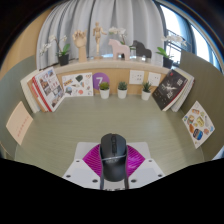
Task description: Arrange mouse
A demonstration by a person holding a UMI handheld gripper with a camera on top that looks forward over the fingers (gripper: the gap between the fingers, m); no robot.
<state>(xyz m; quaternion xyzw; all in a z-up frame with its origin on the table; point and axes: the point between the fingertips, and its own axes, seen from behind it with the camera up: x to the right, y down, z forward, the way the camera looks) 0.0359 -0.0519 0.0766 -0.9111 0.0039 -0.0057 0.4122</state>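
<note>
Soft, even daylight fills the scene; it comes through the pale curtains (100, 15) at the back, which glow brightest; the tabletop (60, 135) is evenly lit, with only faint shadows; the dark mouse (113, 157) shows a mild sheen on top; strong fisheye bending curves the tabletop's far edge and the books at the sides; detail softens toward the rim.

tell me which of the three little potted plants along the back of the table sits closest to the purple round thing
The leftmost potted plant: it stands right beside the purple round object, while the middle plant and the right plant sit farther along the row.
</note>
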